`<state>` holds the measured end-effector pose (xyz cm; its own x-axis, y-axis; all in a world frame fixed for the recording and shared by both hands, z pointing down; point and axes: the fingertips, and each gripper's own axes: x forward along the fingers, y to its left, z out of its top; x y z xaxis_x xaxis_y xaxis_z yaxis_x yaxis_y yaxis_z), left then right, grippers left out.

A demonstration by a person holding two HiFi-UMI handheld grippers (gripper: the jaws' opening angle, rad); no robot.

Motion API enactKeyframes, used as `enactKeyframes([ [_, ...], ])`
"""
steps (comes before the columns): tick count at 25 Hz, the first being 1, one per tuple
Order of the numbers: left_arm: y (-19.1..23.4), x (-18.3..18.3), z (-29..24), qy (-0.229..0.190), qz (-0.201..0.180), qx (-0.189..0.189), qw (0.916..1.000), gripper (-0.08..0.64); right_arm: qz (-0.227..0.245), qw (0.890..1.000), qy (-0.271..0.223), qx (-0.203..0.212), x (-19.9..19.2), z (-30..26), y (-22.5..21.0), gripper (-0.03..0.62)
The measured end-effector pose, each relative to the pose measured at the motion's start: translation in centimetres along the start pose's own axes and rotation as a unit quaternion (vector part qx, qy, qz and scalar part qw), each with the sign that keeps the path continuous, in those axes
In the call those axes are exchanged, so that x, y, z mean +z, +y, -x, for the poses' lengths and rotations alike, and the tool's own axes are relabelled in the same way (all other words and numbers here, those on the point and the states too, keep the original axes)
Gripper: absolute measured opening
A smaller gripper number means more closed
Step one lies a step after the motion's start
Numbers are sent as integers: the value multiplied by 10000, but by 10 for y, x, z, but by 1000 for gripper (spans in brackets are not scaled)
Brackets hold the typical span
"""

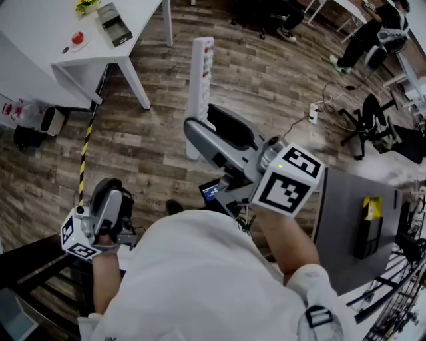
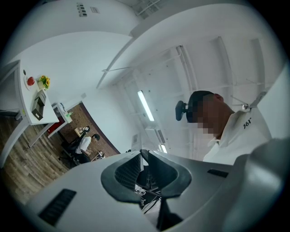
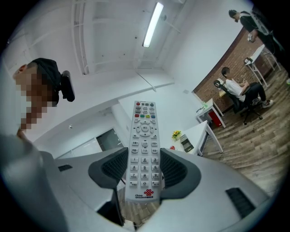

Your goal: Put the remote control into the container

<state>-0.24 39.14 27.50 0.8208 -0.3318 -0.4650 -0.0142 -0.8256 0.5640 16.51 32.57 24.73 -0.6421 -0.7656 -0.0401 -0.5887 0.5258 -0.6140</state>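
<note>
The right gripper (image 3: 144, 171) has its 2 fingers (image 3: 110, 168) pressed against the long edges of a white remote control (image 3: 144, 147), gripping its lower half. The button face is turned to the gripper's camera and the upper half sticks out well past the fingertips. In the head view this right gripper (image 1: 208, 133) is held up in front of the person's chest, and the remote control (image 1: 202, 80) stands out beyond it in the air, above the wooden floor (image 1: 146, 143).

The left gripper (image 1: 108, 203) hangs low by the person's left side. In the left gripper view its fingers (image 2: 124, 174) meet at the tips, with nothing between them (image 2: 141, 156).

A white worktop (image 1: 40, 36) at the upper left of the head view carries a red object (image 1: 78, 38), yellow flowers (image 1: 85, 6) and a small box (image 1: 114, 24). A grey worktop (image 1: 339, 226) lies just to the person's right.
</note>
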Motion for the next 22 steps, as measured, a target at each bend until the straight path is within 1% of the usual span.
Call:
enactKeyframes([
  [13, 10, 33, 56, 74, 51, 72, 9999, 58, -45, 9999, 100, 11, -36, -53, 30, 224],
  [22, 28, 44, 59, 87, 99, 86, 9999, 58, -37, 9998, 182, 25, -37, -78, 26, 224],
])
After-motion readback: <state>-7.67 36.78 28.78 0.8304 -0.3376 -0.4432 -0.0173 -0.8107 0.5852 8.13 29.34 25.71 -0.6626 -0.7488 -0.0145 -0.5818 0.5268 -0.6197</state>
